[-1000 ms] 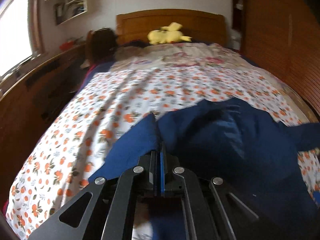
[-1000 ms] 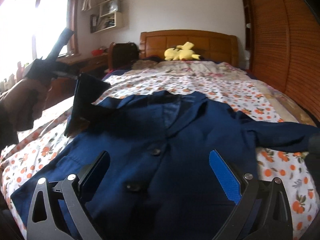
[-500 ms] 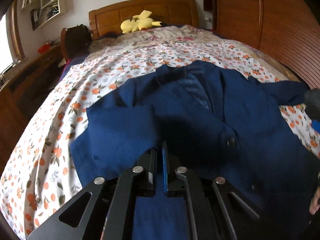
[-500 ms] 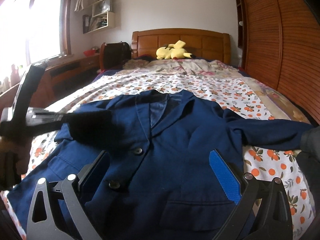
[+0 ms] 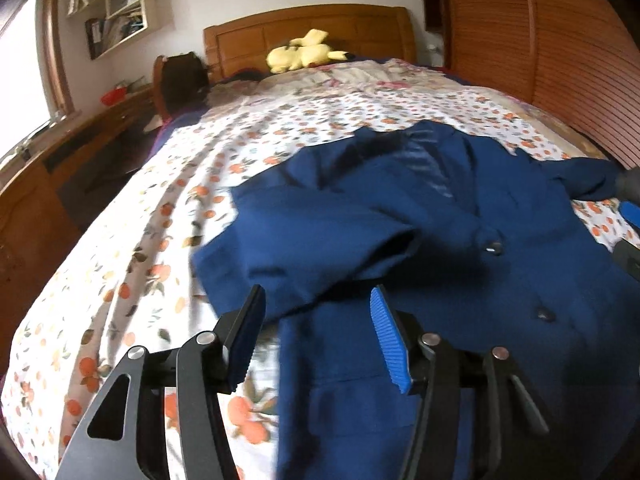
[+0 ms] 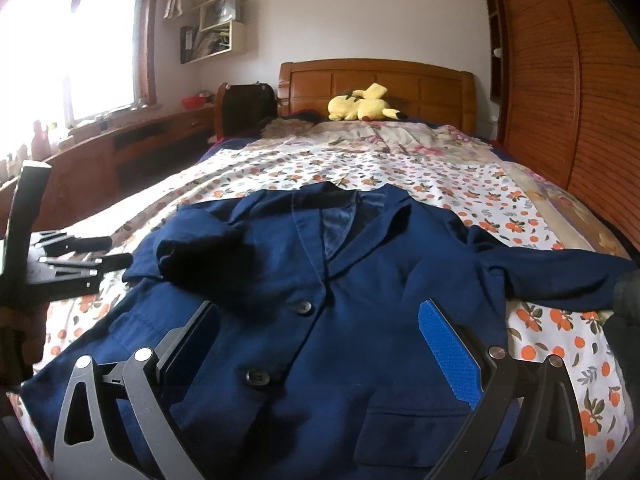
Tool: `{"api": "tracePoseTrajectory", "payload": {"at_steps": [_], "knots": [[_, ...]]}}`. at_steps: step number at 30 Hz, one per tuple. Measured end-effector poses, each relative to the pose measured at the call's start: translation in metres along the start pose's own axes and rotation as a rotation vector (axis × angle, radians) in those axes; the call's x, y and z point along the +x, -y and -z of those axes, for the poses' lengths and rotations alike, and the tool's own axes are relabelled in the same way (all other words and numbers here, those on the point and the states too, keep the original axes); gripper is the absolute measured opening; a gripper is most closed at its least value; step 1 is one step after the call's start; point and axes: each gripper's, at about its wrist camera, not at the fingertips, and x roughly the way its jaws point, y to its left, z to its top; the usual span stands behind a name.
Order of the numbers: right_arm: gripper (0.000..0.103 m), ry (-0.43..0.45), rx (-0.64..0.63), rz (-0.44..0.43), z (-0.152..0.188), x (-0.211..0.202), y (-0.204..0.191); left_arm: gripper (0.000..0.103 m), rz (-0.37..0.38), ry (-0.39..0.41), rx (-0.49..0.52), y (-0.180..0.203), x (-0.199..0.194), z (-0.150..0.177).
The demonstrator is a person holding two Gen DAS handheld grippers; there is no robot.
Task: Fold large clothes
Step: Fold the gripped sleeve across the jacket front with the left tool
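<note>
Sleeve (image 5: 320,248) now dropped across jacket (image 5: 500,300), left gripper (image 5: 318,320) just parted and empty, right gripper (image 6: 320,340) spread.

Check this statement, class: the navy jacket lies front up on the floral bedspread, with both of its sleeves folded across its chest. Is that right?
Not quite. Only one sleeve of the navy jacket is folded across its chest; the other sleeve lies stretched out sideways on the floral bedspread. The right wrist view shows this. The rest stands.
</note>
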Motion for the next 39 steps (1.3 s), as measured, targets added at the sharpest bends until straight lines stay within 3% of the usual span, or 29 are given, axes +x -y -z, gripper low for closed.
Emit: {"api": "tracePoseTrajectory", "payload": {"at_steps": [10,16,21,26,27,28,29,33,39], "knots": [[0.096,-0.017,-0.020,-0.019,0.003,0.010,-0.014,0.056,-0.074,-0.118,-0.070,-0.059,0.060,-0.002],[0.096,-0.028,-0.025,-0.017,0.004,0.015,-0.014,0.056,-0.125,-0.192,-0.088,-0.075,0.093,0.001],[0.096,-0.028,-0.026,-0.018,0.003,0.015,-0.014,0.056,-0.086,-0.221,-0.137,-0.084,0.103,0.004],[0.096,-0.028,-0.025,-0.017,0.003,0.015,-0.014,0.034,-0.051,-0.227,-0.129,-0.074,0.103,0.008],[0.096,-0.026,-0.024,-0.018,0.003,0.014,-0.014,0.026,-0.051,-0.227,-0.116,-0.070,0.103,0.008],[0.096,-0.023,-0.023,-0.017,0.002,0.013,-0.013,0.010,-0.042,-0.230,-0.108,-0.067,0.103,0.009],[0.096,-0.023,-0.022,-0.016,0.001,0.013,-0.012,0.010,-0.029,-0.241,-0.099,-0.063,0.104,0.008],[0.096,-0.017,-0.026,-0.010,-0.001,0.006,-0.010,0.008,-0.091,-0.185,-0.060,-0.051,0.082,-0.009],[0.096,-0.007,-0.027,-0.002,-0.001,-0.011,-0.005,0.008,-0.076,-0.035,-0.018,-0.021,0.021,-0.046]]}}
